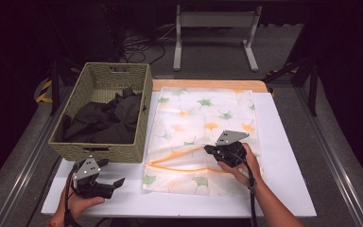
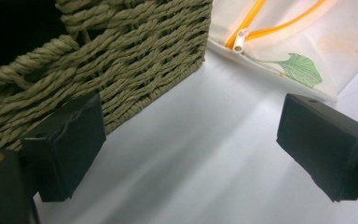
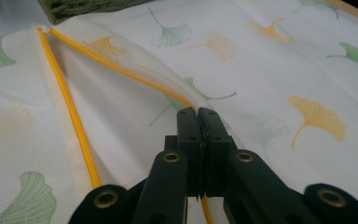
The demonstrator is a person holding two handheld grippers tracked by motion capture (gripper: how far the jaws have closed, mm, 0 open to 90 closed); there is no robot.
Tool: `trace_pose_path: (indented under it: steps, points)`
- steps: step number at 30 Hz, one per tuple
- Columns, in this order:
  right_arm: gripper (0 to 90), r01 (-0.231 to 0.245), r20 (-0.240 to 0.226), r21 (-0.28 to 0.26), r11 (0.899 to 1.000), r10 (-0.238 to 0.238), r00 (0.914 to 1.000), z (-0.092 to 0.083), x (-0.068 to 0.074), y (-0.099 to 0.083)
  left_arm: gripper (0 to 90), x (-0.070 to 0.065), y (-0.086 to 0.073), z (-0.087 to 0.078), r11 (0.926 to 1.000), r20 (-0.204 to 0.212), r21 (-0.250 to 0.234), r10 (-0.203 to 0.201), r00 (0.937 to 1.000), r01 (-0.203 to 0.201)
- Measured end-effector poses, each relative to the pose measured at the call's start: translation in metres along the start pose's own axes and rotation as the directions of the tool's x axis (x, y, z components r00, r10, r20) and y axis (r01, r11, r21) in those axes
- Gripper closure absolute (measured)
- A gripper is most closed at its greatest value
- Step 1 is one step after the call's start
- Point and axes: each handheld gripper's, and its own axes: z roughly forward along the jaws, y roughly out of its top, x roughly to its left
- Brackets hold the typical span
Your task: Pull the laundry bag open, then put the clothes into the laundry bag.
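A: Black jaws of the right tool (image 3: pixel 199 116) are pressed together, pinching the upper edge of the bag's opening right by the orange zipper (image 3: pixel 121 72). What do you make of it?

B: From above, the right tool (image 1: pixel 216 150) sits over the near half of the mesh laundry bag (image 1: pixel 203 113), the one printed with green and orange leaves. That edge looks lifted a little off the lower one, so the mouth gapes in a narrow wedge.

A: And the zipper is undone along most of that seam; its white pull (image 2: pixel 239 39) lies at the end nearest the basket.

B: The left tool (image 1: pixel 115 183) is doing nothing yet. Its jaws stand wide apart with bare tabletop (image 2: pixel 191 154) between them, just in front of the woven basket (image 1: pixel 99 151).

A: Where does the bag lie?

B: Flat on the white tabletop, right beside the basket, its left edge almost touching the wicker. Inside the basket is a heap of dark clothes (image 1: pixel 106 118), untouched as far as I can see.

A: So how far along?

B: Early, I'd judge. The bag is unzipped and one lip is gripped; holding it open seems to be the step in hand. Nothing dark shows through the mesh, so the clothes are yet to be moved across and the zipper closed afterwards.
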Motion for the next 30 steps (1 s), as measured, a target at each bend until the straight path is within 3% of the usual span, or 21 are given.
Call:
trace_pose_path:
  steps: [6,12,19,25,28,30]
  points:
    - [89.0,0.011,0.017,-0.038,0.999,-0.011,0.9998,-0.010,0.000,0.010,8.6,0.001,0.003,-0.007,0.9998,-0.019,-0.021,0.007,0.9998,-0.007]
    - [88.9,0.025,0.026,-0.055,0.998,-0.024,0.9994,-0.013,0.000,0.014,8.4,0.003,0.009,-0.011,0.9996,-0.013,-0.024,0.017,0.9998,-0.017]
    - [89.0,0.068,0.049,-0.115,0.991,-0.062,0.9968,-0.027,0.000,0.032,7.8,0.007,0.037,-0.031,0.9949,-0.042,-0.092,0.039,0.9984,-0.042]
    - [89.0,0.107,0.090,-0.124,0.986,-0.096,0.9912,-0.037,0.001,0.051,7.6,0.016,0.056,-0.041,0.9933,-0.081,-0.088,0.067,0.9944,-0.074]
    - [89.0,0.130,0.107,-0.136,0.982,-0.115,0.9875,-0.041,0.002,0.064,8.2,0.029,0.069,-0.049,0.9899,-0.087,-0.129,0.048,0.9950,-0.059]
    - [89.0,0.137,0.111,-0.145,0.980,-0.121,0.9864,-0.043,0.003,0.070,8.0,0.036,0.077,-0.050,0.9911,-0.104,-0.116,0.052,0.9932,-0.064]
